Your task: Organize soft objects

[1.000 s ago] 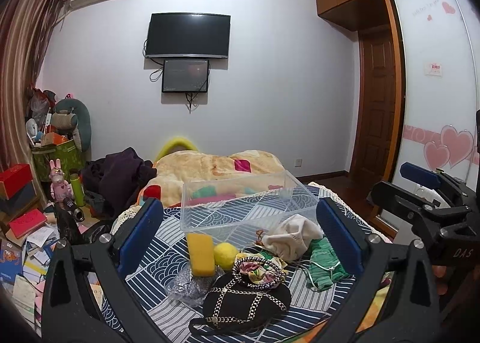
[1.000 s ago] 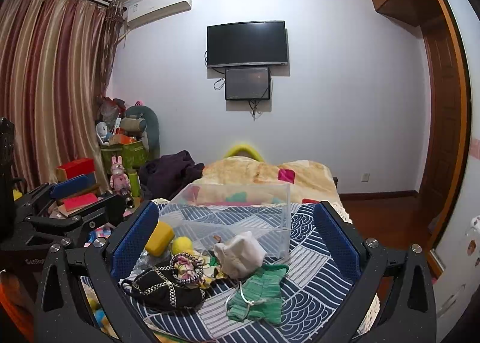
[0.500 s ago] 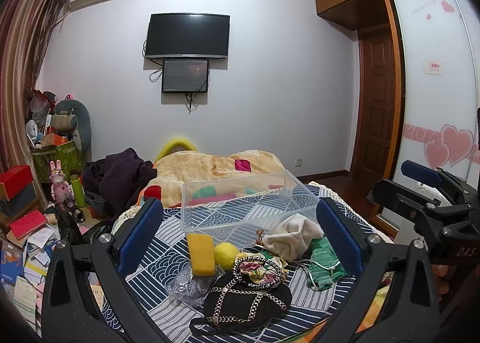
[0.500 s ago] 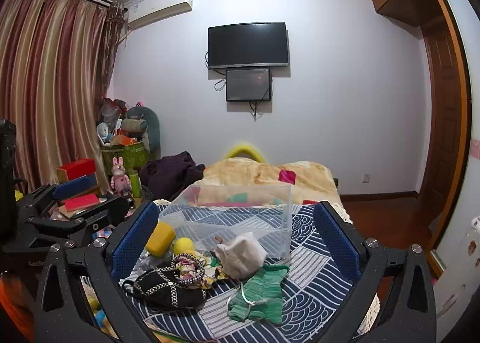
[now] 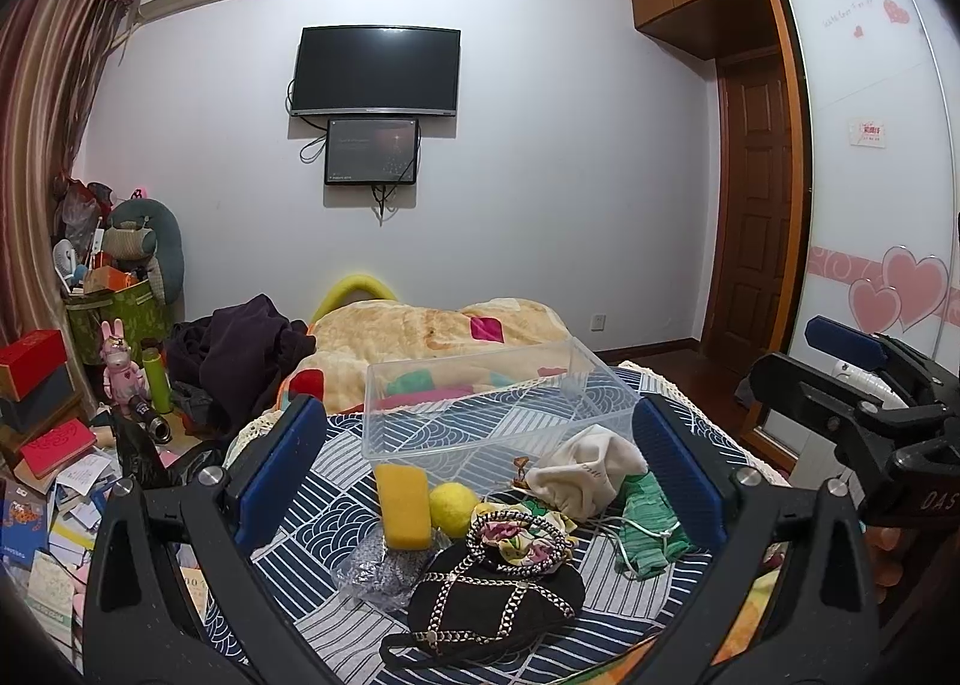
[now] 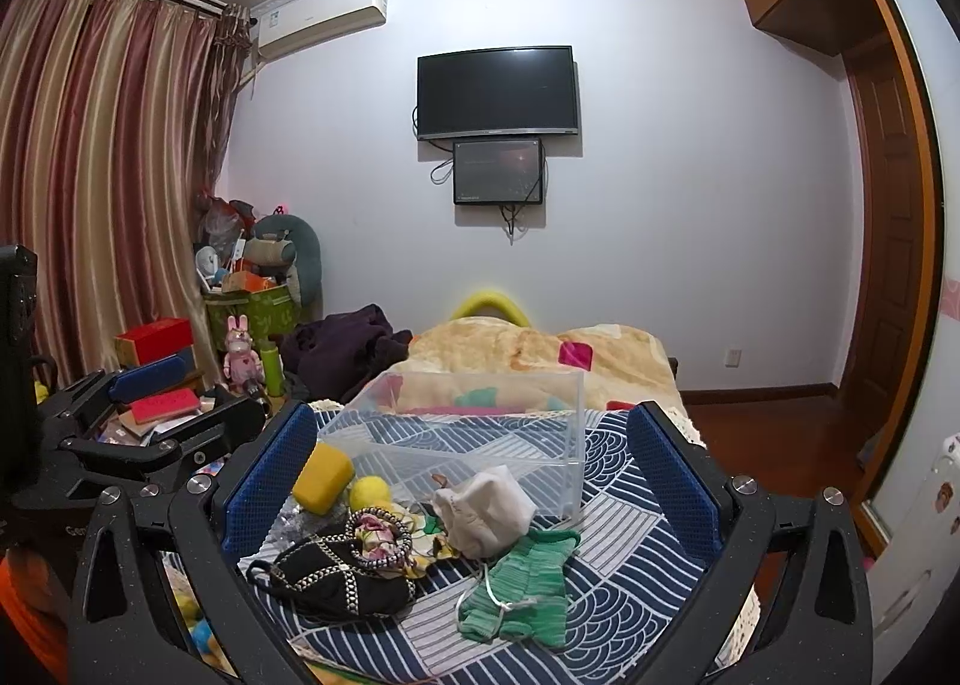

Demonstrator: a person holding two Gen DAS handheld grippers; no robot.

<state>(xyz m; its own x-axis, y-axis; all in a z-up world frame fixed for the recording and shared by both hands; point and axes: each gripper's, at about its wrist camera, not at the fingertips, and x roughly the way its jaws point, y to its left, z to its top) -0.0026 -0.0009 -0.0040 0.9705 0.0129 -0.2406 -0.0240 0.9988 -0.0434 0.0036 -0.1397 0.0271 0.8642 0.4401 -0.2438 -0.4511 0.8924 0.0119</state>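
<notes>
A clear plastic bin (image 5: 498, 415) (image 6: 474, 433) stands empty on the blue patterned bedspread. In front of it lie a yellow sponge (image 5: 403, 505) (image 6: 322, 476), a yellow ball (image 5: 450, 508) (image 6: 369, 493), a white cloth pouch (image 5: 579, 472) (image 6: 486, 511), a green knit piece (image 5: 648, 523) (image 6: 525, 586), a floral scrunchie (image 5: 519, 535) (image 6: 378, 538), a black chain bag (image 5: 492, 601) (image 6: 336, 571) and a silvery mesh wad (image 5: 378, 568). My left gripper (image 5: 480, 469) and right gripper (image 6: 471, 472) are both open, empty, held back from the pile.
A beige quilt (image 5: 432, 337) and dark clothes (image 5: 240, 349) lie beyond the bin. Boxes, books and toys (image 5: 54, 433) crowd the floor at left. The wardrobe (image 5: 864, 205) and door are at right. The other gripper shows at each view's edge (image 5: 864, 385) (image 6: 120, 421).
</notes>
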